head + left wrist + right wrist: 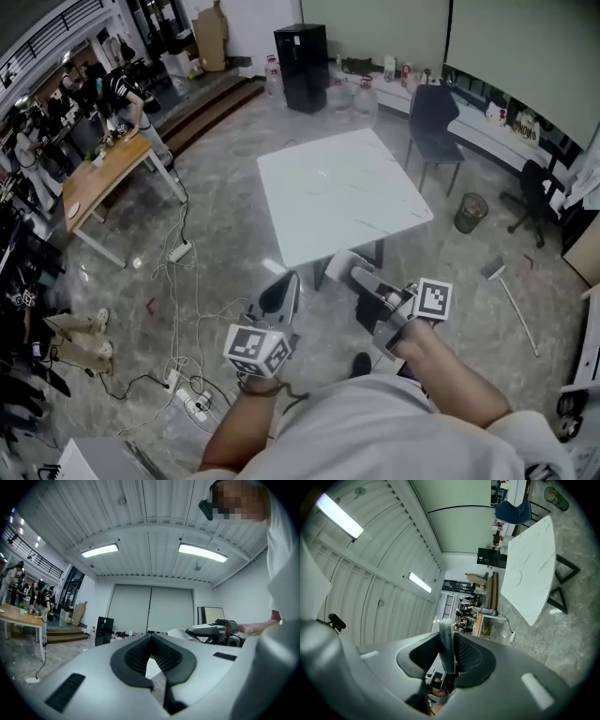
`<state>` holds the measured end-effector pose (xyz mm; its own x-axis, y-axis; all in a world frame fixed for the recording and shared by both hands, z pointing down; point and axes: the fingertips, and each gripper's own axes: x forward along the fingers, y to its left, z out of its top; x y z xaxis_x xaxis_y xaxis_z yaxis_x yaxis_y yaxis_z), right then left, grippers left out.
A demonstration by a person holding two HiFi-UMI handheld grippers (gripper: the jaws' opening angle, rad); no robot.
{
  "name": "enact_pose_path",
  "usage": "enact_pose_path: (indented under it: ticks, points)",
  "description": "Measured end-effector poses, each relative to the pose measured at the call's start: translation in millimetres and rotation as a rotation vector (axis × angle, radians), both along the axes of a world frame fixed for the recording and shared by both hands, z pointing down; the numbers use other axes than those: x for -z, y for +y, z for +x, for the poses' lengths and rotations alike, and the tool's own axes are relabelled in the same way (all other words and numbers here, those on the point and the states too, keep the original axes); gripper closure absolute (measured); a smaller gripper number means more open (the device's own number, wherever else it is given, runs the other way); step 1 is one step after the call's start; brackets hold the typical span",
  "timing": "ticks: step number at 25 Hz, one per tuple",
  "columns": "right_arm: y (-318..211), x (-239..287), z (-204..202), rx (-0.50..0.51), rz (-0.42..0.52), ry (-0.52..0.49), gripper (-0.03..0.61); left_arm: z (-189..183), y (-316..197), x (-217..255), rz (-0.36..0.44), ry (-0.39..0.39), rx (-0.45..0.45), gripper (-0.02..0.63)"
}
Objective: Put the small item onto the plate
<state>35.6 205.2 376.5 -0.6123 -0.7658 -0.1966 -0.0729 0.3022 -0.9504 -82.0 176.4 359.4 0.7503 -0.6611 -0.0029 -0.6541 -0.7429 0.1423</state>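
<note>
Two tools are being held out in front of a person in a light shirt, above a grey floor (216, 187) and near the edge of a white counter (337, 202). The left tool (289, 279) is being held with its jaws together: in the left gripper view the dark pads (133, 660) are meeting at their tips, and nothing is being carried between them. The right tool (358, 275) is being held clamped on a thin pale piece (446, 641), which is being seen edge-on between the jaws in the right gripper view. Whether this piece is the small item is not being made clear by any view. A faint round outline (516, 577), probably the plate, is being shown on the white counter only in the right gripper view, and it is lying well apart from both tools. A dark chair (433, 117) is standing just beside the far corner of the white counter, and a round bin (471, 212) is standing on the floor near the right corner. A black cabinet (302, 54) is being seen further behind. At the left, cables (183, 291) are lying loose on the floor, and people are standing at a wooden counter (103, 178) against the edge of the room.
</note>
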Motion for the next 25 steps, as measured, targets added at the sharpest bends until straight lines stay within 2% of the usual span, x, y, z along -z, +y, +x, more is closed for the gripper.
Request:
enact_pose_path:
  ticks: [8,15,25]
  points:
    - [-78,-4,63,0.062,-0.006,0.023,0.481,64,-73,-2,-0.004,0.016,0.058,0.607]
    - [-122,-2,86,0.081,0.003,0.016,0.480,90,-117,-2,-0.004,0.009,0.074,0.608]
    - [-192,-3,102,0.058,-0.002,0.019,0.480,115,-195,-2,0.010,0.013,0.051,0.607]
